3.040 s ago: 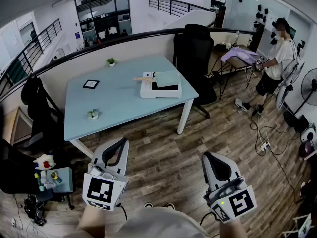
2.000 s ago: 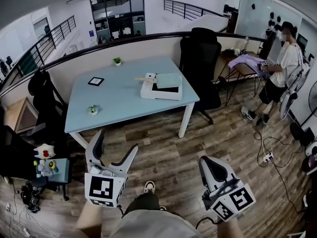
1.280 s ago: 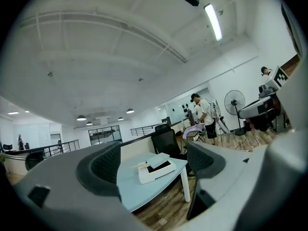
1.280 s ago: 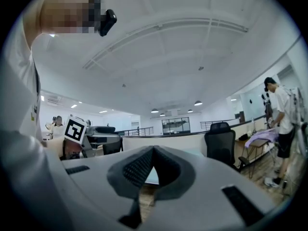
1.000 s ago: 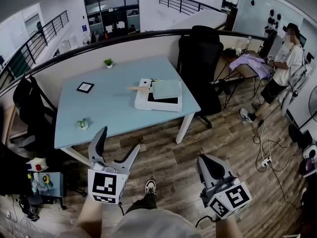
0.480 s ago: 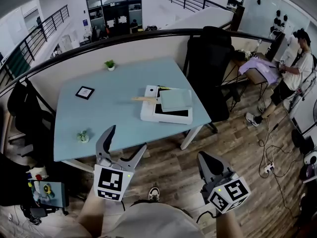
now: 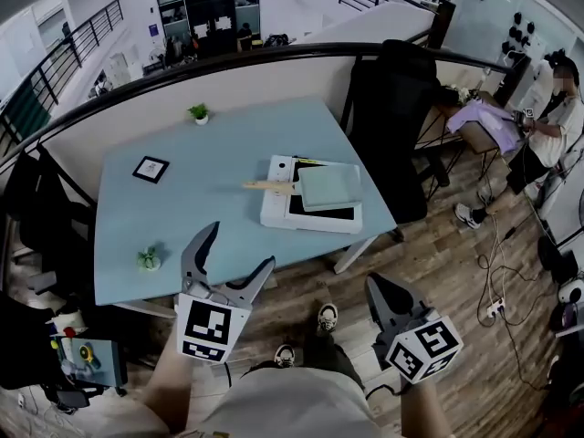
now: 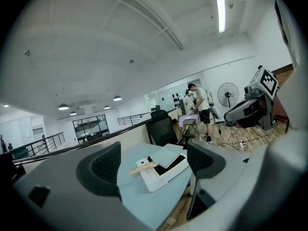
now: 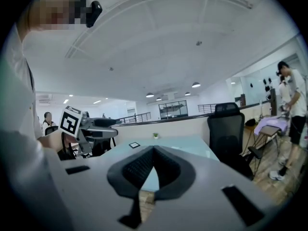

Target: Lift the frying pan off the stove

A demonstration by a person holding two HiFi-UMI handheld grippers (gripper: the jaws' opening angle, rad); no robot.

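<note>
Over the last three seconds I have moved nearer the tabletop (image 7: 182,199), and the left claw (image 7: 237,249) has gone from pressed together to spread, holding nothing. The right claw (image 7: 376,286) remains pressed together. The frying pan (image 7: 327,185) sits on the stove (image 7: 306,215), well ahead of both claws. I judge this to be the approach only.

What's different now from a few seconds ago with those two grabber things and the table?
The left gripper had its jaws together three seconds ago; they have since swung wide apart. The person has walked toward the blue table, which now lies closer in front of both grippers. Nothing was grasped or let go. The right gripper stays shut and empty; the pan still sits on the white stove.
</note>
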